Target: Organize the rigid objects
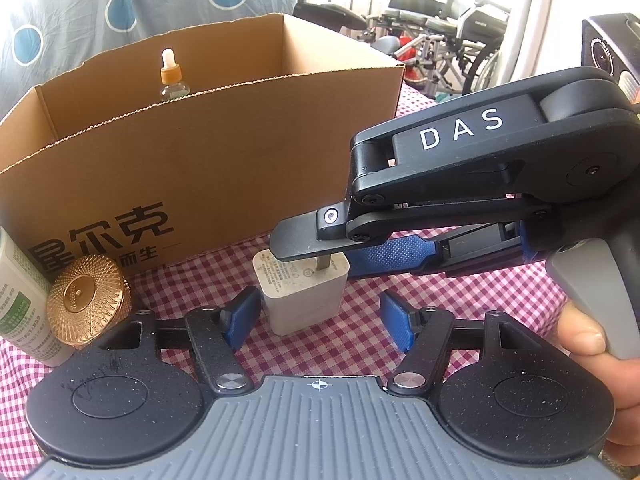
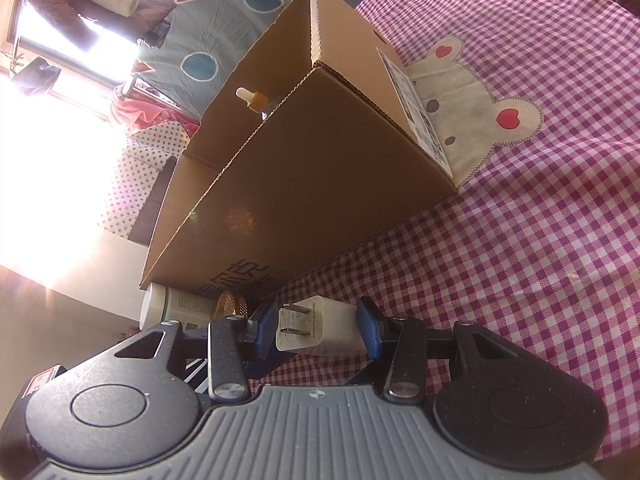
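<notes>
My right tool [image 2: 319, 330] has the white charger [image 2: 320, 330] between its two blue pads: in the right wrist view one pad sits against the plug face beside the prongs and the other against the charger's far end, so I read this as a closed grip along the charger's long axis, prongs pointing to the left pad. My left tool [image 1: 316, 314] waits on the near side of the same charger [image 1: 302, 298], jaws standing apart, its left pad just beside the charger's side and its right pad well clear, gripping nothing. From that left tool the charger stands straight ahead and a touch left of centre, upright on the checked table [image 1: 360, 320], prongs upward, with the right tool [image 1: 310, 246] coming in from the right and above and covering its top. The cardboard box [image 1: 208, 184] lies just beyond the charger, its open top higher than the grip, with a dropper bottle [image 1: 170, 76] already inside at the back. So the move I judge next is up and forward over the near wall, and the right hand [image 1: 600, 364] is the one placed for it. To the left of the left tool sit a gold lid [image 1: 86, 300] and a white tube [image 1: 20, 300], touching each other, both outside the box
</notes>
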Tool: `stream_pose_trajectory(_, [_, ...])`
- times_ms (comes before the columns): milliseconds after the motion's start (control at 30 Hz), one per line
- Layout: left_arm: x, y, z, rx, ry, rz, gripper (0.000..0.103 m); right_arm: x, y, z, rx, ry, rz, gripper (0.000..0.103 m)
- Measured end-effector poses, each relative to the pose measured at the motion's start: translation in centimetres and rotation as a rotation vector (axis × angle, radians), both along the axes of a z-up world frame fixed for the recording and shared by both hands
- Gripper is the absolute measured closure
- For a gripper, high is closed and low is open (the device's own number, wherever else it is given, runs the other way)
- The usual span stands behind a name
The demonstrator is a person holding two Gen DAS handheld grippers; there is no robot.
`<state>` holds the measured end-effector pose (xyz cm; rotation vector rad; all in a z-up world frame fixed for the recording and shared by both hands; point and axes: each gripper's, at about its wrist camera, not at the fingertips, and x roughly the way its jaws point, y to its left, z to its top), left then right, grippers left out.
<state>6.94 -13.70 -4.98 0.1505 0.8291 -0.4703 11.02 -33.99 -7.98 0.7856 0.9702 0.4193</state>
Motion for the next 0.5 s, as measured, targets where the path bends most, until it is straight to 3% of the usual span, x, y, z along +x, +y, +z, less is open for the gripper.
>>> stream_pose_trajectory(500, [-0.96, -0.27, 0.12, -0.006, 0.006, -0.022, 0.037, -0.42, -0.11, 0.4, -0.013, -0.007, -0.018, 0.056])
